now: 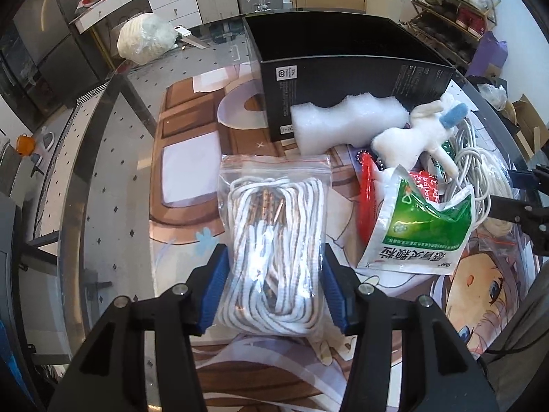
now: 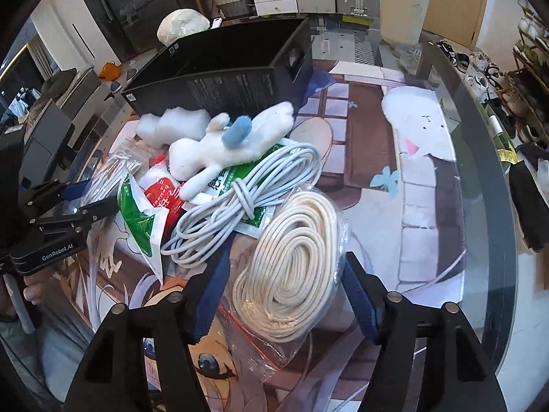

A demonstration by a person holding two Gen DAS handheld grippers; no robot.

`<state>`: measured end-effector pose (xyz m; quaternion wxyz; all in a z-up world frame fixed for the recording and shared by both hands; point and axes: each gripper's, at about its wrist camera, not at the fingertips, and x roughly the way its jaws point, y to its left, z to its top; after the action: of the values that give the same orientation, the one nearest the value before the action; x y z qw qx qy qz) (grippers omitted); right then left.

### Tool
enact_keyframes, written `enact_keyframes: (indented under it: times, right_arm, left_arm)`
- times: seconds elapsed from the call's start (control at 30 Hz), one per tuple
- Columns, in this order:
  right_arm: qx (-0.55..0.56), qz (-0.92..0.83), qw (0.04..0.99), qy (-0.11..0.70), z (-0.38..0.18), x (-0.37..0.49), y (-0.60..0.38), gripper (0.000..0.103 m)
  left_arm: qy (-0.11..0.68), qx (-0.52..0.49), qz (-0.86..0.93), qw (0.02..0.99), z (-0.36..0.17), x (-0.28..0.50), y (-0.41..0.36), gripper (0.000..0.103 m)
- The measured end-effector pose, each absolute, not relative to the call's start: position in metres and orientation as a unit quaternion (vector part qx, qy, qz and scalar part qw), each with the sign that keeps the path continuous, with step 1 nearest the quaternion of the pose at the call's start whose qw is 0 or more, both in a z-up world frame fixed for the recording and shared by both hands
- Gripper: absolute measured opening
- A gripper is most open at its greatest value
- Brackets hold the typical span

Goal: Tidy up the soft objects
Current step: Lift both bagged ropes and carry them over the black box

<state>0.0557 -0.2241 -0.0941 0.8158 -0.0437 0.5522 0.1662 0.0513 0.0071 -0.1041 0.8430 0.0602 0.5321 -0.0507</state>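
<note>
**With 2 bagged cords between my claws, the box waits**

While both of my claws point steeply down at the glass worktop (image 1: 113,178), each one straddles a bagged cord. My left claw (image 1: 272,288) has its blue pads against the sides of the zip bag of striped rope (image 1: 274,240), and the plastic bulges between them, so I judge that a grip. My right claw (image 2: 288,295) stands around the bag of cream cord (image 2: 291,257), yet the right pad looks clear of the plastic, so I call it parted and not gripping.

My reading is that the step in hand is picking up these 2 bags, with nothing lifted yet. Next, the right claw must close on the coil itself, not on loose film that could slip, and then both bags go toward the far edge.

At that far edge stands the black box (image 1: 343,68), open at the top; its inside is hidden from me, so I cannot tell what it holds. Leaning on its near wall is the white foam block (image 1: 343,120). Beside that, toward the worktop's right edge, lie the white plush toy (image 1: 411,134), the green sachet (image 1: 418,226) and the loose grey cable (image 2: 240,199), all outside any container.
</note>
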Motion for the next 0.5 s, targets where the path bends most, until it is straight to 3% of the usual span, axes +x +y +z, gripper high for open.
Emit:
enact_keyframes:
  times: [0.07,0.1,0.2,0.43,0.5]
  right_arm:
    - [-0.047,0.166,0.814,0.554,-0.098,0.056,-0.22,0.066]
    - [-0.059,0.163,0.817,0.55,-0.097,0.056,-0.217,0.055]
    - [-0.084,0.174,0.816,0.544,-0.096,0.053,-0.21,0.041]
    - [-0.093,0.156,0.825,0.535,-0.089,0.053,-0.223,0.038]
    - [-0.083,0.162,0.818,0.545,-0.092,0.055,-0.224,0.044]
  left_arm:
    - [0.532,0.064,-0.049,0.843,-0.105,0.053,0.006,0.052]
    - [0.532,0.064,-0.049,0.843,-0.105,0.053,0.006,0.052]
    - [0.534,0.059,-0.061,0.841,-0.105,0.051,0.004,0.052]
    - [0.536,0.046,-0.088,0.838,-0.102,0.048,0.002,0.053]
    - [0.536,0.048,-0.075,0.839,-0.103,0.052,0.005,0.059]
